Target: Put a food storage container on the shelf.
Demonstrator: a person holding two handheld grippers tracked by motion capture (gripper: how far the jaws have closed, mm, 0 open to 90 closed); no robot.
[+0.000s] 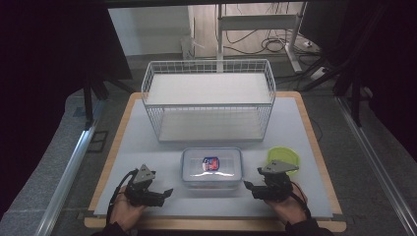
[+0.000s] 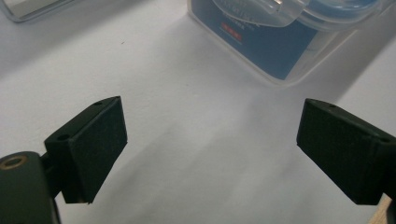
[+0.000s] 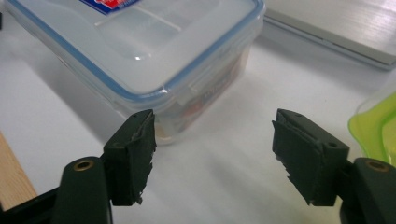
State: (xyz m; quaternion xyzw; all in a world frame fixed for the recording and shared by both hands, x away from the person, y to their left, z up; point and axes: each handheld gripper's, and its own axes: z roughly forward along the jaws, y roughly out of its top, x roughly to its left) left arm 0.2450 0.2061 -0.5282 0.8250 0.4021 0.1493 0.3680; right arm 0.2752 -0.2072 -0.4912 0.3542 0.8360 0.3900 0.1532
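A clear plastic box [image 1: 211, 168] with a blue-rimmed lid and a red and blue label lies at the front middle of the white mat. To its left, my left gripper [image 1: 166, 193] is open and points right toward the box. In the left gripper view the gripper [image 2: 210, 128] has bare mat between its jaws, and the box [image 2: 280, 42] lies beyond them. My right gripper [image 1: 249, 186] is open just right of the box. In the right gripper view that gripper [image 3: 212, 140] holds nothing, and a box corner [image 3: 140, 46] lies close beyond its left jaw.
A white wire rack [image 1: 209, 98] with two shelves stands behind the box. A lime green round container [image 1: 283, 158] lies at the right, by my right gripper, and its edge [image 3: 378, 130] shows in the right gripper view. The wooden table edge [image 1: 216, 225] runs along the front.
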